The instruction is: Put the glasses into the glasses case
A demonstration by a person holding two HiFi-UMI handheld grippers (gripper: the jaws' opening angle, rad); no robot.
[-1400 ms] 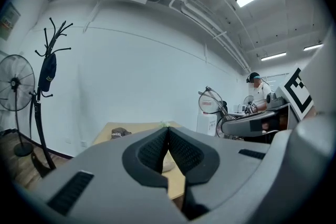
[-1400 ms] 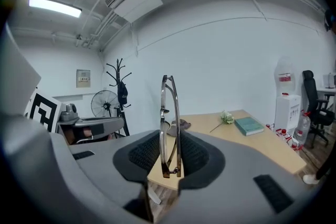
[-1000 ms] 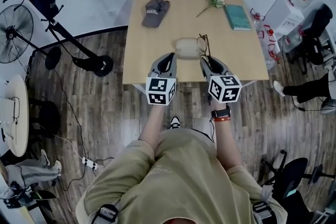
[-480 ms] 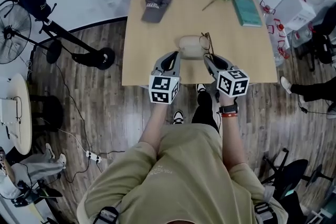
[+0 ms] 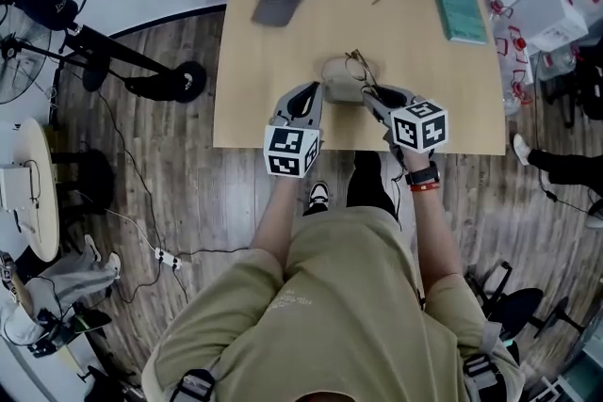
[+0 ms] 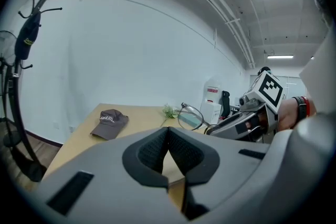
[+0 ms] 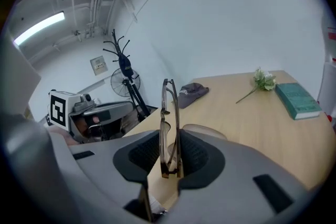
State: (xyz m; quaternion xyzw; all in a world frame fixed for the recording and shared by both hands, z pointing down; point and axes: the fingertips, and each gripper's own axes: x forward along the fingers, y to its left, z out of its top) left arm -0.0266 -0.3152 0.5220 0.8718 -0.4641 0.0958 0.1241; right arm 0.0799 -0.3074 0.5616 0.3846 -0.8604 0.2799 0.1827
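Glasses [image 7: 169, 113] clamped in right gripper [image 7: 170, 157] jaws; left gripper [image 6: 168, 149] jaws closed, empty; case [image 5: 339, 82] part-hidden.

Head view steeply down over table [image 5: 283, 71], gripper views low, level, close, sharing the cap [image 6: 109, 123].

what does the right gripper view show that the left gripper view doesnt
Only the right gripper view: the glasses edge-on, clamped between the right claw pads, and the left claw from outside. Only the left gripper view: the left claw's pads closed on nothing, the right claw from outside, the person's wristwatch and a white container. Both: the glasses, the cap, the flower and the wooden table.
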